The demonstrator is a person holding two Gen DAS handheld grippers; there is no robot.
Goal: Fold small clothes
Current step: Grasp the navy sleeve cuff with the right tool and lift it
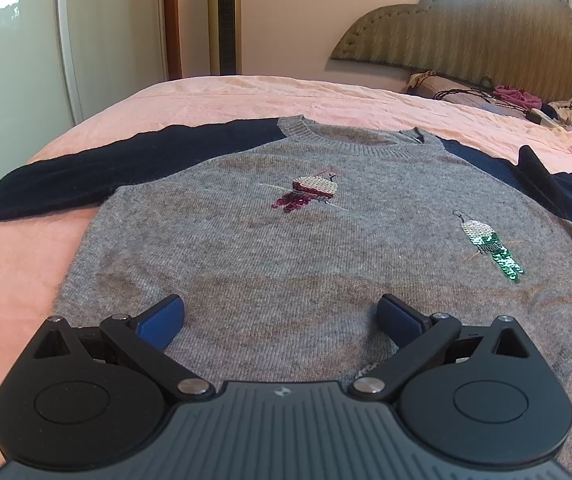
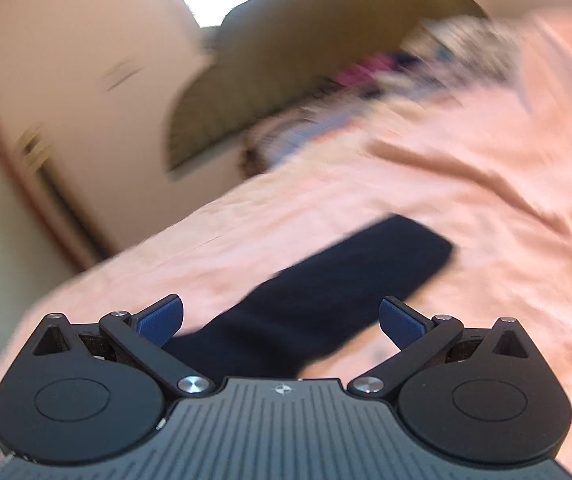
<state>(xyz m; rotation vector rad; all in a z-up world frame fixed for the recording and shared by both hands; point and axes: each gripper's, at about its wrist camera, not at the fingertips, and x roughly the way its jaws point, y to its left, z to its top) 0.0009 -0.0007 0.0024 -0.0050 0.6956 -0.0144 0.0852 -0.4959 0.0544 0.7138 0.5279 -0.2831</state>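
A small grey sweater with navy sleeves lies flat, front up, on the pink bed. It has two sequin patches, a red one and a green one. My left gripper is open and empty, low over the sweater's lower middle. My right gripper is open and empty, just above a navy sleeve that stretches away to the upper right. The right wrist view is blurred. A dark finger of the other gripper shows over the right sleeve.
A padded headboard stands at the far right with a heap of clothes and cords at its foot. A tower fan and a glass door stand beyond the bed's far side.
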